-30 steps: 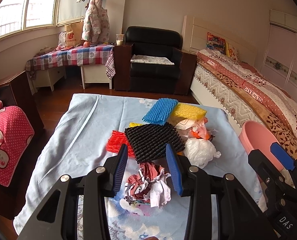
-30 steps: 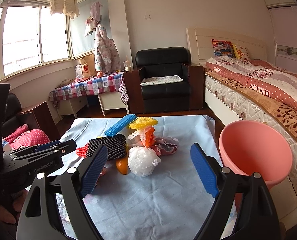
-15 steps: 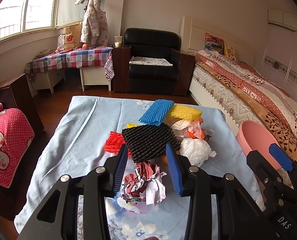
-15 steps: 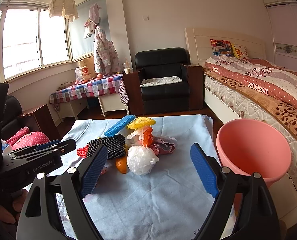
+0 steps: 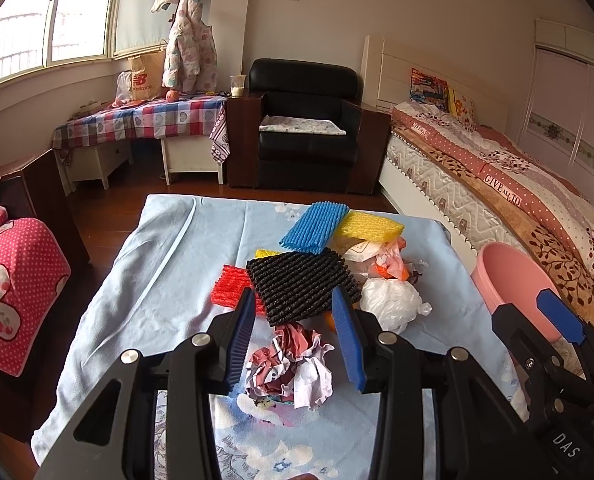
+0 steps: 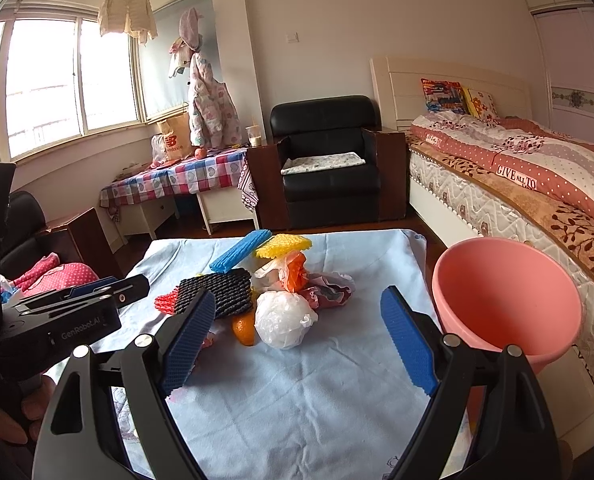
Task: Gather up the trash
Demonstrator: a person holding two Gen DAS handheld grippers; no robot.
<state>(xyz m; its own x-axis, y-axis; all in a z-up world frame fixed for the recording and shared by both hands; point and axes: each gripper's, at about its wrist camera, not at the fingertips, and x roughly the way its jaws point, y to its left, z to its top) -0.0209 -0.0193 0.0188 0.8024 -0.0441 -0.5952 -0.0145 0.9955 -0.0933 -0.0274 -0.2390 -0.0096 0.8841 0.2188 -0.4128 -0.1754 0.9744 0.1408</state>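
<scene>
Left hand-held gripper [image 5: 293, 334]: jaws partway apart, holding nothing, hovering over the crumpled paper ball [image 5: 291, 366], which lies on the cloth between the blue pads from this angle.
Tabletop [image 5: 169, 280]: covered in a light blue cloth, trash piled around the middle.
Red foam net [image 5: 231, 290]: left edge of the pile, tucked partly under the black foam net [image 5: 301, 286].
Blue foam net [image 5: 315, 227] and yellow foam net [image 5: 371, 226]: side by side at the far end of the pile.
White plastic bag [image 6: 283, 318]: bunched up at the near right of the pile, an orange peel [image 6: 244, 328] just left of it.
Right hand-held gripper [image 6: 299, 346]: jaws wide, nothing in them, above bare cloth.
Pink bin [image 6: 505, 300]: off the tabletop's right edge, beside the bed [image 6: 537, 184].
</scene>
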